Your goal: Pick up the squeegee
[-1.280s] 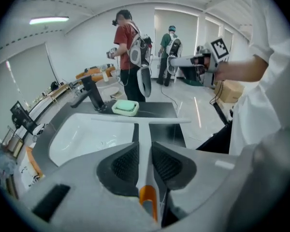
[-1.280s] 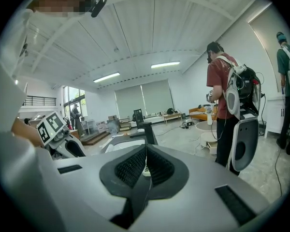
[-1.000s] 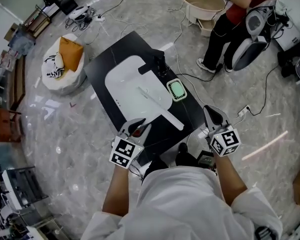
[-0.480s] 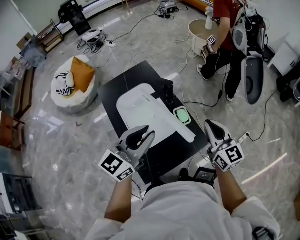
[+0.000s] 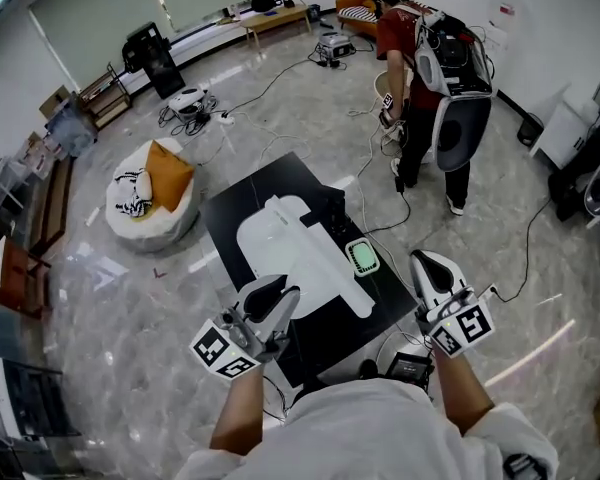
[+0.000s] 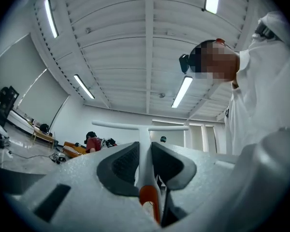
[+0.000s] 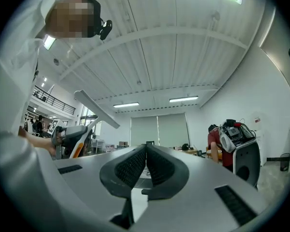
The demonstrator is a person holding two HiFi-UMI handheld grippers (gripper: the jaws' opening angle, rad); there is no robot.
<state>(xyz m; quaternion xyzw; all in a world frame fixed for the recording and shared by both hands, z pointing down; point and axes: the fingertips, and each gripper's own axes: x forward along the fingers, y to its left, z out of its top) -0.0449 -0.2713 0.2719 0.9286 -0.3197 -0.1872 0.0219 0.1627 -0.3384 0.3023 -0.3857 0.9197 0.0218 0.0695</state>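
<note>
We stand on a glossy grey marbled floor (image 5: 120, 298) crossed by loose cables (image 5: 212, 118), with a black table (image 5: 225, 213) in the middle and a white beanbag (image 5: 130, 213) bearing an orange cushion (image 5: 167, 173) off to its left. Along the far side we see wide shaded windows (image 5: 90, 13), a low bench (image 5: 272, 15) and a white wall (image 5: 540, 8). Above us runs a white ribbed ceiling (image 6: 116, 47) with long strip lights (image 6: 182, 92).

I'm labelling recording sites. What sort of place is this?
Probably an open lab or recording studio: a wide polished floor strewn with cables, a lone black table, and a person wearing a backpack rig.
</note>
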